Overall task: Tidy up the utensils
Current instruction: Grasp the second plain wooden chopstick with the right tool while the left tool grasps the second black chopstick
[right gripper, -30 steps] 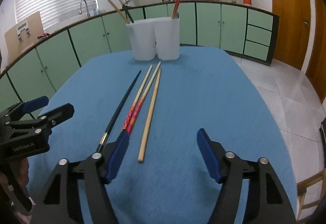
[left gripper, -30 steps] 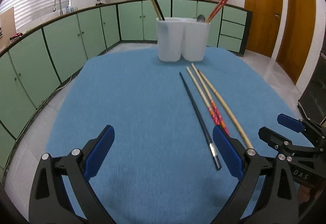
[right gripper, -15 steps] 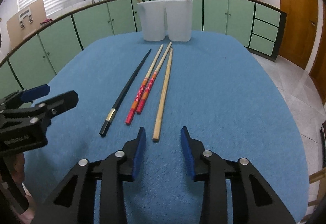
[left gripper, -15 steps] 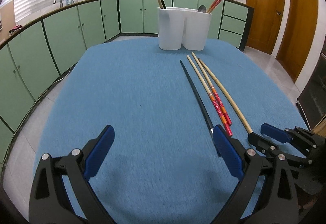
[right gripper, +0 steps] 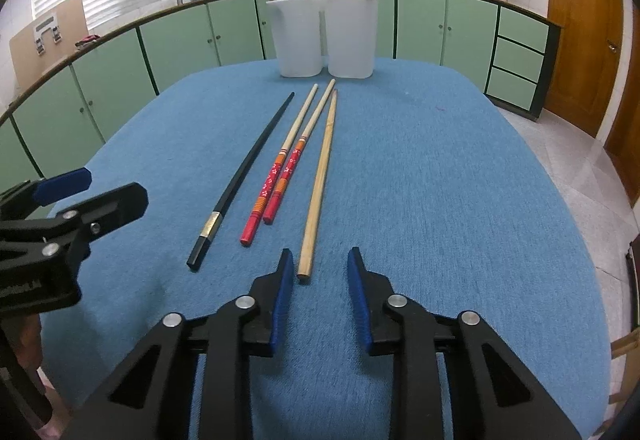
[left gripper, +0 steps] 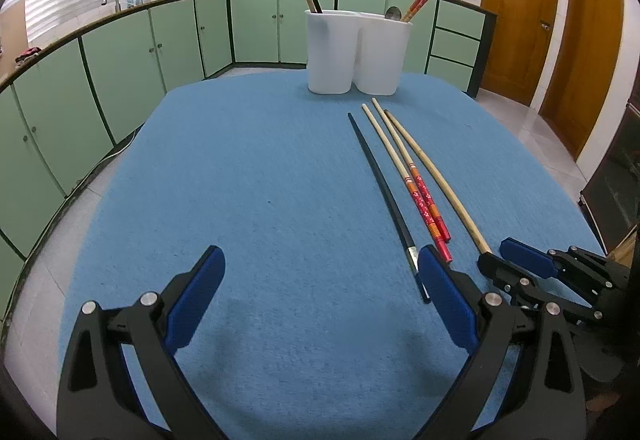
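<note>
Four chopsticks lie side by side on the blue tablecloth [left gripper: 240, 180]: a black one [right gripper: 244, 172], two red-patterned ones [right gripper: 280, 176] and a plain bamboo one [right gripper: 320, 180]. My right gripper [right gripper: 319, 258] sits low at the bamboo stick's near end, which lies between the jaws close to the left pad. The jaws are closing and the pads do not press on it. The left gripper [left gripper: 320, 260] stands wide open and empty, the black chopstick [left gripper: 384, 192] ending beside its right finger. A white two-compartment holder [left gripper: 352, 52] stands at the table's far end with chopsticks upright in it.
Green kitchen cabinets curve round the table on the left and behind. Wooden doors [left gripper: 516, 20] are at the right. The right gripper [left gripper: 496, 254] shows in the left wrist view, and the left gripper [right gripper: 110, 186] in the right wrist view.
The right gripper's jaws have narrowed from wide apart to a small gap and it has come down to the near end of the bamboo chopstick. The left gripper has stayed open.
</note>
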